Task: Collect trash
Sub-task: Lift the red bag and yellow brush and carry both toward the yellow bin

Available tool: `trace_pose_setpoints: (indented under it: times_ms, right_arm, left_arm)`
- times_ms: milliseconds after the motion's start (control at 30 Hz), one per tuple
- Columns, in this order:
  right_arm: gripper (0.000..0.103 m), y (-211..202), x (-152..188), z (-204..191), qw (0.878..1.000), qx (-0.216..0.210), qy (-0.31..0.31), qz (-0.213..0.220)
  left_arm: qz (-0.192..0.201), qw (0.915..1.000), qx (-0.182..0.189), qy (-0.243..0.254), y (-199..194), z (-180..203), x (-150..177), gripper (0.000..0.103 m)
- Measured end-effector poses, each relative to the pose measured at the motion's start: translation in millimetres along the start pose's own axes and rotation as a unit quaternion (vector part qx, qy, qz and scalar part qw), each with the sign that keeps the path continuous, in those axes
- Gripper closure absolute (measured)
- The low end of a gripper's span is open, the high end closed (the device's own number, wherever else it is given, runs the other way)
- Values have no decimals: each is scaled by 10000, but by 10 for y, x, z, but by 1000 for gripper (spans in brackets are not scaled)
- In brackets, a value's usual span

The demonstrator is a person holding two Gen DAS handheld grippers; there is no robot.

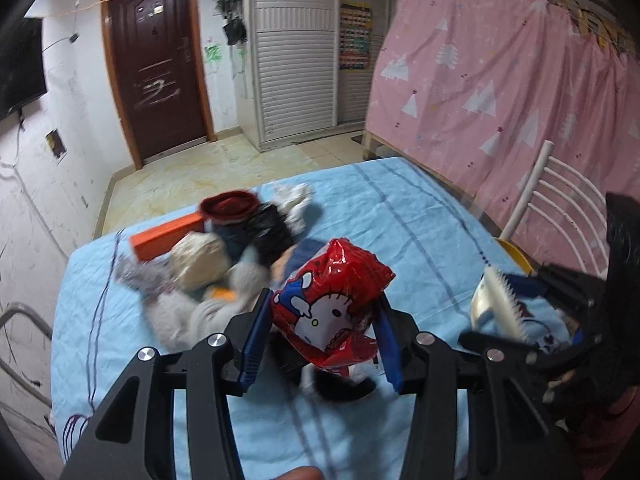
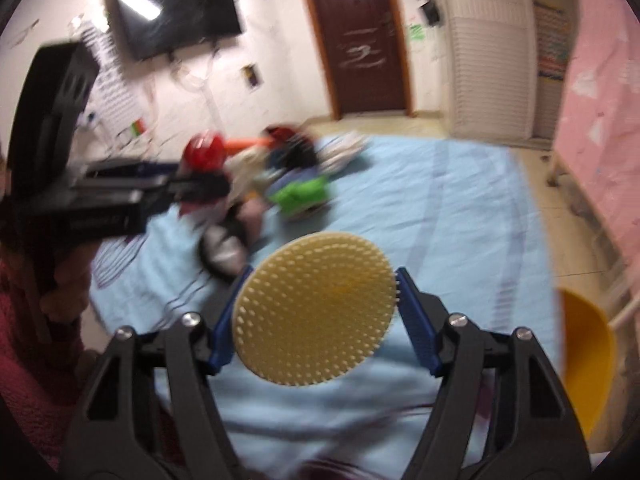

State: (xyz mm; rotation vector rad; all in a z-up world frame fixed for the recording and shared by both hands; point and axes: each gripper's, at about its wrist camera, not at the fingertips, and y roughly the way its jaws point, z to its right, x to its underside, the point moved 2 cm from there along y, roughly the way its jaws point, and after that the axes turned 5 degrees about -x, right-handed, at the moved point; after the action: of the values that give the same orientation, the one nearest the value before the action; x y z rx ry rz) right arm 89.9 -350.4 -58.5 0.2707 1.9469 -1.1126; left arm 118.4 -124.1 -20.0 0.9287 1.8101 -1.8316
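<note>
My left gripper [image 1: 323, 320] is shut on a red Hello Kitty snack bag [image 1: 330, 300] and holds it above the light blue bedsheet [image 1: 400, 216]. My right gripper [image 2: 320, 300] is shut on a round cream spiky scrubber disc [image 2: 314, 308], also above the sheet. The disc shows edge-on at the right of the left wrist view [image 1: 502, 304]. The left gripper with the red bag [image 2: 202, 152] shows at the left of the right wrist view. A pile of clothes and clutter [image 1: 224, 256] lies on the bed beyond the left gripper.
An orange box [image 1: 168, 236] lies at the pile's far side. A green item [image 2: 302, 196] sits in the pile. A yellow bin [image 2: 586, 360] stands at the bed's right. A white chair [image 1: 560, 204] and pink curtain [image 1: 500, 80] stand to the right.
</note>
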Motion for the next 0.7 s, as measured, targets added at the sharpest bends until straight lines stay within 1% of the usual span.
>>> trace_pose_setpoints:
  times_ms: [133,233,400,500,533,600,700]
  right_arm:
    - [36,-412,-68,428,9972,543,298,423]
    - [36,-793,-78,762,9907,918,575,822]
    - [36,-1329,10,1172,9762,1334,1011,1377]
    - [36,-1555,75,1333,9680,1503,1198,1613]
    - [36,-1614,102,1380,9658,1527,1261,1675]
    - [36,-1672,150,1455,9628,1540,1372,1744]
    - [36,-1669,198,1595,9599,1529,1552,1763]
  left_arm:
    - [-67,9988,251,411,130,505,-278,64]
    - [-160,9964,481,675,236,892,-445,64]
    - [-301,9874,828,1314,435,1755,-673,64]
    - [-457,9815,1026,1548,556,2194,-725,63]
    - [-496,9795,1089,1623,591,2334,-737,60]
    - [-571,9765,1069,1780,672,2551,-749,55]
    - [-649,9771,1001,1759,749,2687,-757,47]
